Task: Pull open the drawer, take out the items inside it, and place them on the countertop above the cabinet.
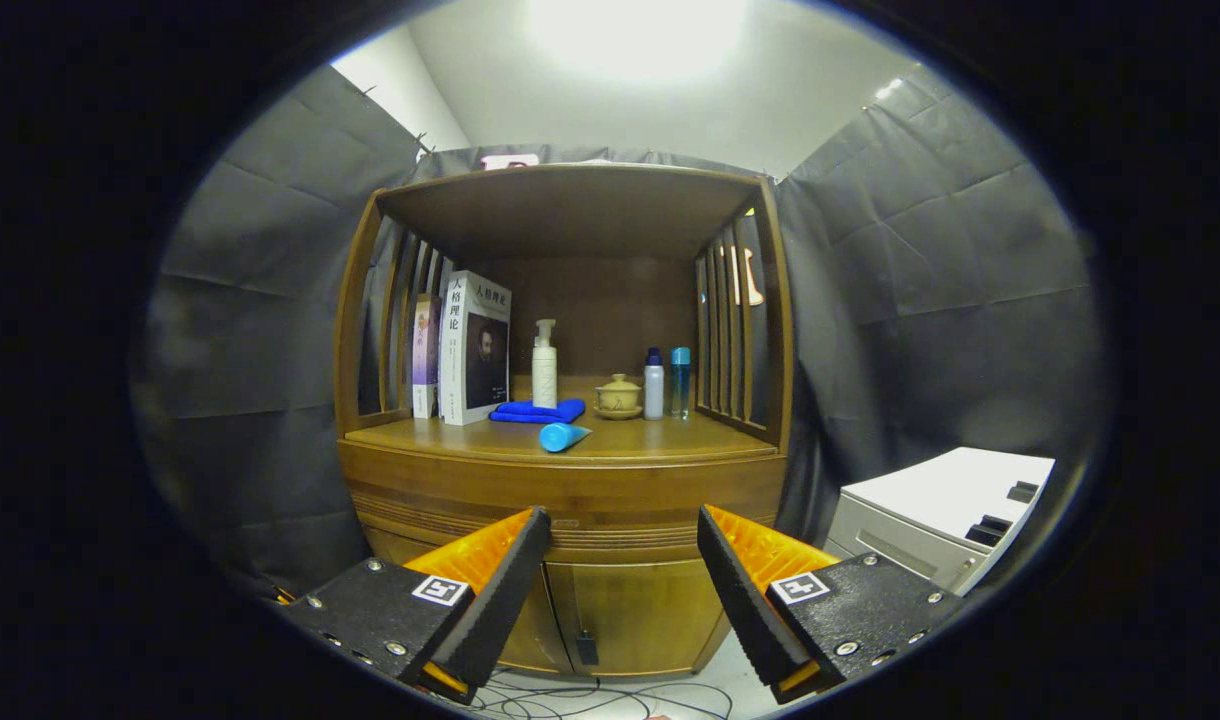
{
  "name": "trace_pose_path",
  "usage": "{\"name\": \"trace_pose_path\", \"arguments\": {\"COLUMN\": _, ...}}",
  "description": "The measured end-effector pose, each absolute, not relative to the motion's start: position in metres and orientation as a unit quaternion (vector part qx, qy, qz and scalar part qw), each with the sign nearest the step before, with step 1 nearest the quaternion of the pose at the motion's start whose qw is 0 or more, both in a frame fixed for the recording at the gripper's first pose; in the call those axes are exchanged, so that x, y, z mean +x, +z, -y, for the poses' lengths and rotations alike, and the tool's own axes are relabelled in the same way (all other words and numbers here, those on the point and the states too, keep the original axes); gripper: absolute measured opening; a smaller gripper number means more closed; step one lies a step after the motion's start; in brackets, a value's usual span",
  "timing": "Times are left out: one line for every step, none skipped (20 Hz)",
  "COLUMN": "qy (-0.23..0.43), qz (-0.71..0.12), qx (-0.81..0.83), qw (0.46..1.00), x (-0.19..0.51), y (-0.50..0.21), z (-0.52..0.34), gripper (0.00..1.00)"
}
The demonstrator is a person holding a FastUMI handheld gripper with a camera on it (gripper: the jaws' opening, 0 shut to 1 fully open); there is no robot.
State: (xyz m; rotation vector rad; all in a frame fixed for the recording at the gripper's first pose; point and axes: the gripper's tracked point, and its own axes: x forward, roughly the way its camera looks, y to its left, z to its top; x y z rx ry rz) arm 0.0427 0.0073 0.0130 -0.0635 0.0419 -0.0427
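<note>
Tongs [625, 540] are hanging wide apart with nothing between them, and the drawer [570, 500] is sitting shut straight ahead, its front running crosswise just under the worktop [660, 438], so I'm guessing a straight push forward.

Two books [467, 350], one pump bottle [544, 366], two small bottles [666, 383], one blue cloth [538, 411], one blue tube [562, 436], one lidded cup [618, 396]

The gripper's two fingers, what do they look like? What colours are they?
The gripper has two wedge-shaped fingers. Their inner faces are black and rough-looking, like rubber pads, and their outer sides are bright orange. Each finger sits on a flat black block with small silver screws. On each block is a white square sticker with a black blocky pattern.
</note>
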Motion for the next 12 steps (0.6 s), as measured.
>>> {"name": "trace_pose_path", "arguments": {"qy": -0.024, "qz": -0.022, "qx": -0.030, "qw": 0.999, "x": 0.037, "y": 0.013, "z": -0.004, "gripper": 0.94}}
{"name": "trace_pose_path", "arguments": {"qy": -0.026, "qz": -0.028, "qx": -0.027, "qw": 0.999, "x": 0.031, "y": 0.012, "z": -0.003, "gripper": 0.94}}
{"name": "trace_pose_path", "arguments": {"qy": -0.025, "qz": -0.029, "qx": -0.023, "qw": 0.999, "x": 0.027, "y": 0.012, "z": -0.003, "gripper": 0.94}}
{"name": "trace_pose_path", "arguments": {"qy": -0.024, "qz": -0.029, "qx": -0.023, "qw": 0.999, "x": 0.023, "y": 0.012, "z": -0.004, "gripper": 0.94}}
{"name": "trace_pose_path", "arguments": {"qy": -0.022, "qz": -0.024, "qx": -0.025, "qw": 0.999, "x": 0.021, "y": 0.013, "z": -0.006, "gripper": 0.94}}
{"name": "trace_pose_path", "arguments": {"qy": -0.021, "qz": -0.019, "qx": -0.029, "qw": 0.999, "x": 0.019, "y": 0.015, "z": -0.008, "gripper": 0.94}}
{"name": "trace_pose_path", "arguments": {"qy": -0.020, "qz": -0.017, "qx": -0.031, "qw": 0.999, "x": 0.018, "y": 0.014, "z": -0.010, "gripper": 0.94}}
{"name": "trace_pose_path", "arguments": {"qy": -0.018, "qz": -0.018, "qx": -0.029, "qw": 0.999, "x": 0.017, "y": 0.012, "z": -0.012, "gripper": 0.94}}
{"name": "trace_pose_path", "arguments": {"qy": -0.017, "qz": -0.022, "qx": -0.026, "qw": 0.999, "x": 0.017, "y": 0.010, "z": -0.013, "gripper": 0.94}}
{"name": "trace_pose_path", "arguments": {"qy": -0.018, "qz": -0.025, "qx": -0.023, "qw": 0.999, "x": 0.018, "y": 0.007, "z": -0.013, "gripper": 0.94}}
{"name": "trace_pose_path", "arguments": {"qy": -0.019, "qz": -0.028, "qx": -0.021, "qw": 0.999, "x": 0.019, "y": 0.005, "z": -0.013, "gripper": 0.94}}
{"name": "trace_pose_path", "arguments": {"qy": -0.020, "qz": -0.032, "qx": -0.020, "qw": 0.999, "x": 0.021, "y": 0.003, "z": -0.013, "gripper": 0.94}}
